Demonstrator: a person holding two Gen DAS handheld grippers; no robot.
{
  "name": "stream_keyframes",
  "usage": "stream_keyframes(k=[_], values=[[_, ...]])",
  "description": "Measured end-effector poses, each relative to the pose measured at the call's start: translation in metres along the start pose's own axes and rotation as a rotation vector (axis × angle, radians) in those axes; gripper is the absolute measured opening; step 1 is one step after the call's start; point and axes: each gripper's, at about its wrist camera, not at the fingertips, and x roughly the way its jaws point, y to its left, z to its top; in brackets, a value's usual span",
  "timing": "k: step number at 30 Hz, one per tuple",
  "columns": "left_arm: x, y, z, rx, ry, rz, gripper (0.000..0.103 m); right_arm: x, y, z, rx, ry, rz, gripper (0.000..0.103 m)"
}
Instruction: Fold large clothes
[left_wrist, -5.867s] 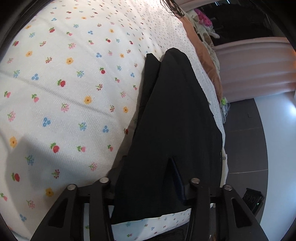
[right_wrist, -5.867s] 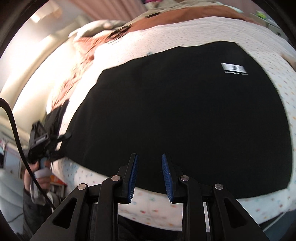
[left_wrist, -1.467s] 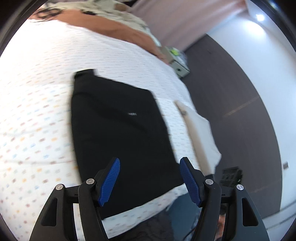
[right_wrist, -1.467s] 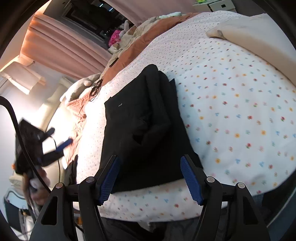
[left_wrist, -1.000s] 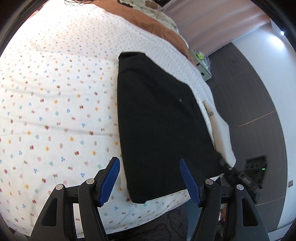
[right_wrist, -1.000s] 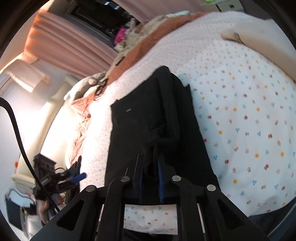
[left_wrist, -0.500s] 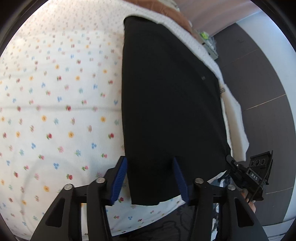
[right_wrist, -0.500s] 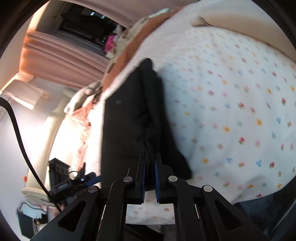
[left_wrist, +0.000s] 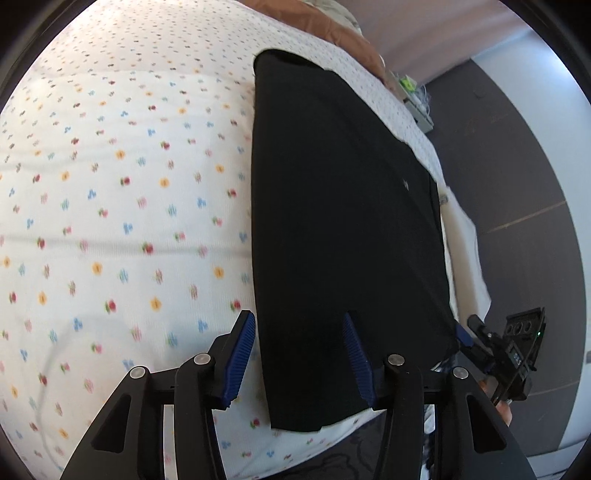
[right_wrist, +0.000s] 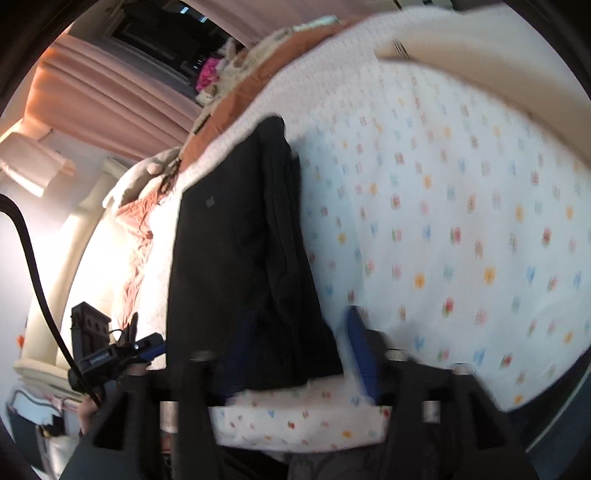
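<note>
your left gripper and right gripper, fingers apart after the right just opened, straddle the near hem of the black garment, stretching lengthwise away across the flowered bed.

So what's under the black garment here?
The black garment lies folded on the floral bedsheet, which shows around it. Whatever is directly beneath the fabric is covered.

Floral bedsheet, brown blanket, pink curtains
</note>
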Motion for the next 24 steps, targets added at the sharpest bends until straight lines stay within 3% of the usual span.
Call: stream_keyframes(k=[3, 5, 7, 19, 24], values=[[0.000, 0.004, 0.013, -0.012, -0.011, -0.007, 0.058, 0.004, 0.003, 0.021, -0.020, 0.015, 0.016, 0.070], [0.000, 0.005, 0.021, -0.018, -0.025, -0.017, 0.071, 0.013, 0.005, 0.034, -0.038, 0.038, 0.019, 0.078], [0.000, 0.005, 0.027, -0.017, -0.043, -0.016, 0.076, 0.022, 0.007, 0.045, -0.057, 0.057, 0.017, 0.083], [0.033, 0.019, 0.081, -0.068, -0.037, -0.010, 0.076, 0.095, 0.005, 0.090, -0.080, 0.220, 0.088, 0.083], [0.048, 0.016, 0.099, -0.099, -0.025, -0.022, 0.066, 0.118, 0.001, 0.102, -0.079, 0.280, 0.121, 0.083]])
